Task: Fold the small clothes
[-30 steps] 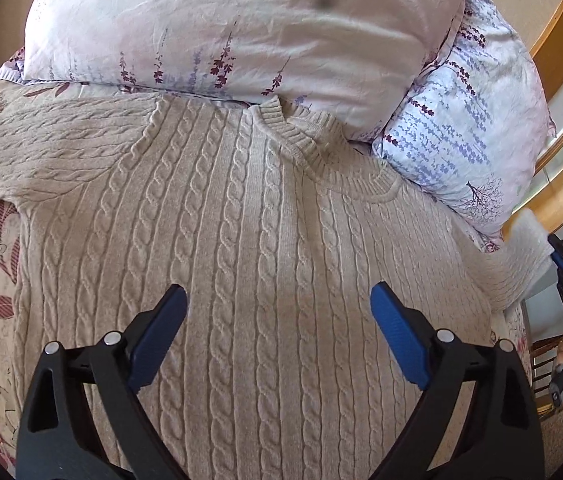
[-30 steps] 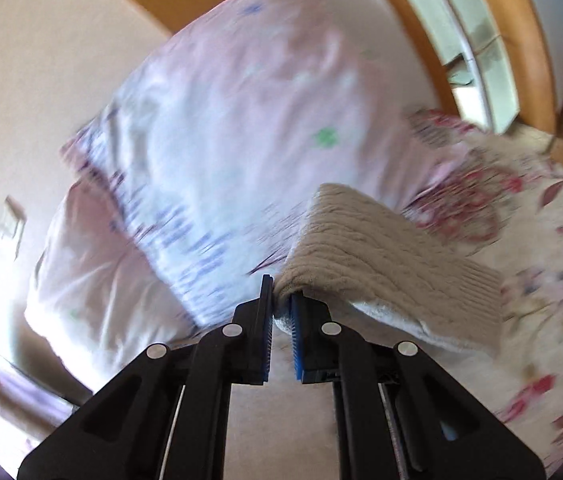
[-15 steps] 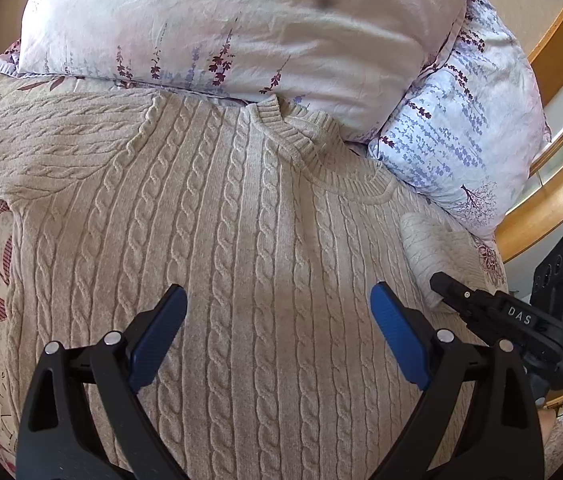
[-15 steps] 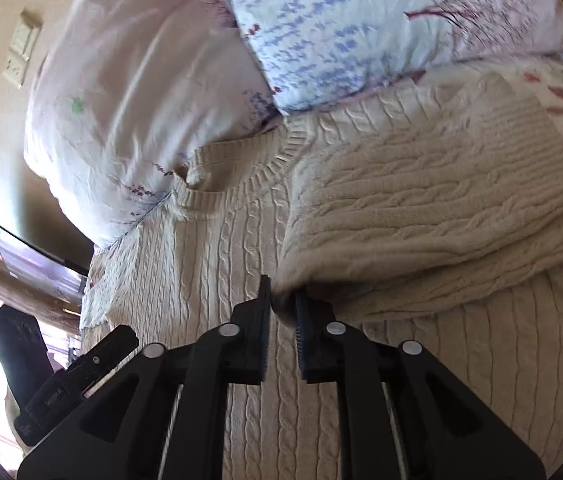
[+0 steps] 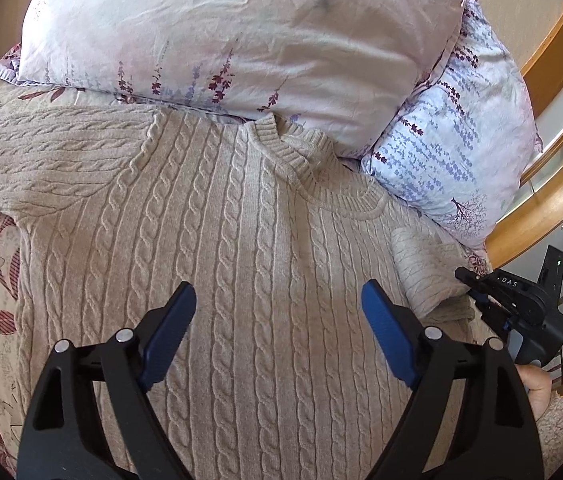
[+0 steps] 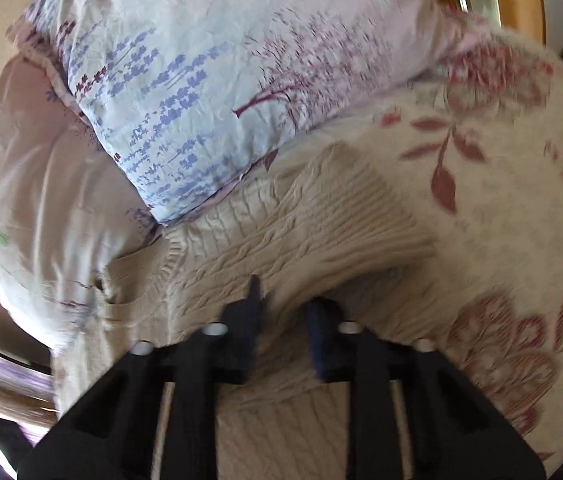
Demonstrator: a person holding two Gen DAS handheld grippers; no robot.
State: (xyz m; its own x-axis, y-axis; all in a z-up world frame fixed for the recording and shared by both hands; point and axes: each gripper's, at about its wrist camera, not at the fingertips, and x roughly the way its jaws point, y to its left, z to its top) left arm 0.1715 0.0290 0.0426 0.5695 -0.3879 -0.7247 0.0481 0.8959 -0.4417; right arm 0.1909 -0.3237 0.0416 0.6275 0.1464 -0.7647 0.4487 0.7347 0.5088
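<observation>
One sleeve point(image 6: 341, 216) lies folded onto the sweater point(image 5: 241, 260), clamped in my just-closed right gripper point(image 6: 283, 312); my left gripper point(image 5: 277, 312), jaws wide, empty, just narrowing, awaits the other sleeve point(image 5: 41, 168).

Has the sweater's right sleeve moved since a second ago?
Yes. The sleeve, then hanging off the bed's right edge, now lies folded inward over the sweater, below the blue-flowered pillow.
</observation>
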